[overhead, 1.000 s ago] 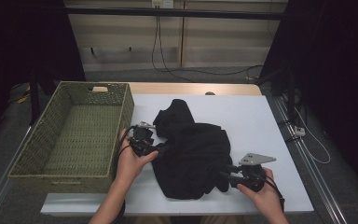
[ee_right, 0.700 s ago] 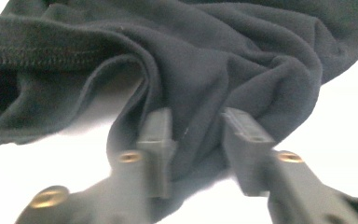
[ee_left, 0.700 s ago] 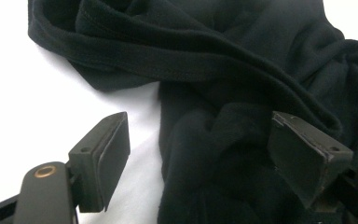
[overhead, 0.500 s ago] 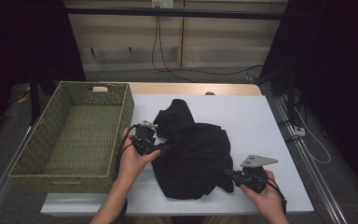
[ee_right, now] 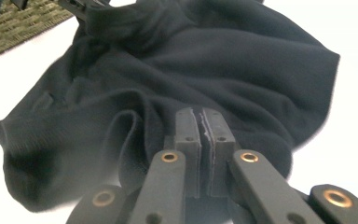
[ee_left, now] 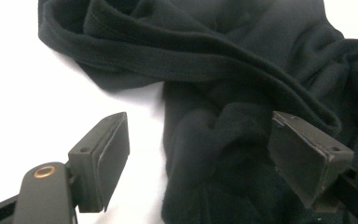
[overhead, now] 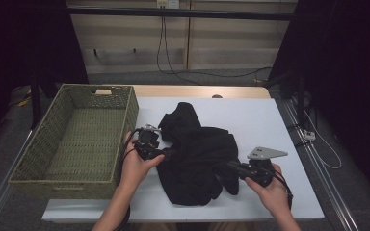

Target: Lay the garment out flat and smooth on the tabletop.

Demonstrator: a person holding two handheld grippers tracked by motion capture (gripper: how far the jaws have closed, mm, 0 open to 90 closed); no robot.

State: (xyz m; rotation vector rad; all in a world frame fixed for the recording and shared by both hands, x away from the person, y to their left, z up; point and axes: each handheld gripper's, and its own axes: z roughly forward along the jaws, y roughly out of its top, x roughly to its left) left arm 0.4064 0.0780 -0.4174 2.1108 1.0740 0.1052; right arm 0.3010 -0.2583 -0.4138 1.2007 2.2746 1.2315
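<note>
Nearest the person, the right gripper [overhead: 234, 168] lay at the near right edge of the black fleece garment [overhead: 197, 154]. In the right gripper view its jaws had just closed until the pads met, and a thin fold of cloth appeared to be pinched between them, though the dark fabric made the depth of that bite hard to judge. A shallow bite was the first risk: if the hand rose, the fold could slide out and the garment drop back in a heap.

Slightly farther off, the left gripper [overhead: 166, 153] rested at the garment's left edge with its jaws spread wide. A bunched ridge of fleece [ee_left: 214, 140] lay between the pads without being pressed. Should the right hand pull before this side closed, the cloth would likely drag across the white table [overhead: 270, 120] and twist, leaving a crooked fold. A grab at the bunch could also catch several layers at once.

Beyond the left hand, the empty woven basket [overhead: 125, 108] stood beside the garment; a trailing sleeve might snag its rim.
</note>
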